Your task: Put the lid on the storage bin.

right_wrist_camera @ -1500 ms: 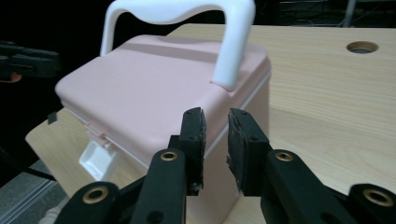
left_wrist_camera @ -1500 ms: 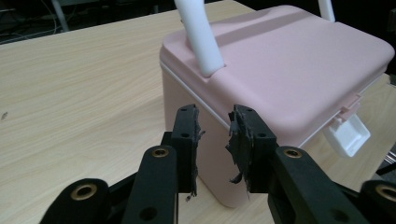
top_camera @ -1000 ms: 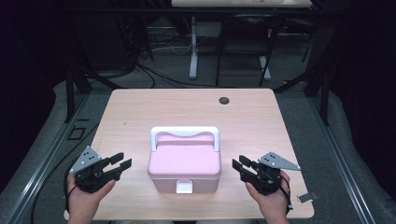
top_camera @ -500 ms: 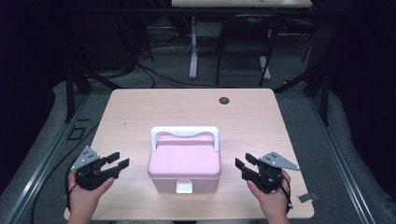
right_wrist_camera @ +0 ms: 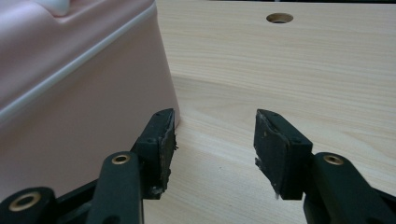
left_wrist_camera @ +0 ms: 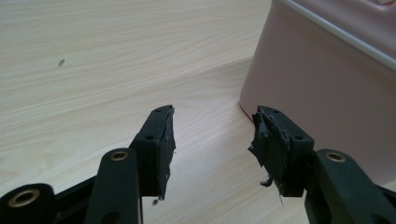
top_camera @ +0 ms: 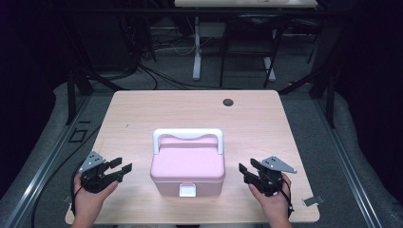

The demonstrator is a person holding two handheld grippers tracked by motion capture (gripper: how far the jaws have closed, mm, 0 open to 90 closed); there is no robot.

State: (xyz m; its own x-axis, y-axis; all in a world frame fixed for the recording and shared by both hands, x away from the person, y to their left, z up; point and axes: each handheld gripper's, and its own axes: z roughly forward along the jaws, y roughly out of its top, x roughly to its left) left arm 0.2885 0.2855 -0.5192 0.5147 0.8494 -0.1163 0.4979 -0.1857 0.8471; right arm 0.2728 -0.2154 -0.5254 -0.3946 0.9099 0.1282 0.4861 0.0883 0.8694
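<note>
Jaws opening, empty, beside unlabelled pink box [top_camera: 187,164].

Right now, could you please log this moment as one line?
box: shut, on table | left tool: open, empty, beside box | right tool: open, empty, beside box

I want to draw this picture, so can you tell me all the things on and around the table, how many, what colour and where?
box: one, pink, with a white handle and a white latch, near the front middle of the table
table: one, light wood, in the middle of the room
hole: one, dark and round, in the tabletop near its far edge
cables: several, black, on the grey floor behind the table
left gripper: one, black, left of the box, jaws open with nothing between them, just been opening
right gripper: one, black, right of the box, jaws open with nothing between them, just been opening
hands: two, at the front edge, each holding a gripper
</note>
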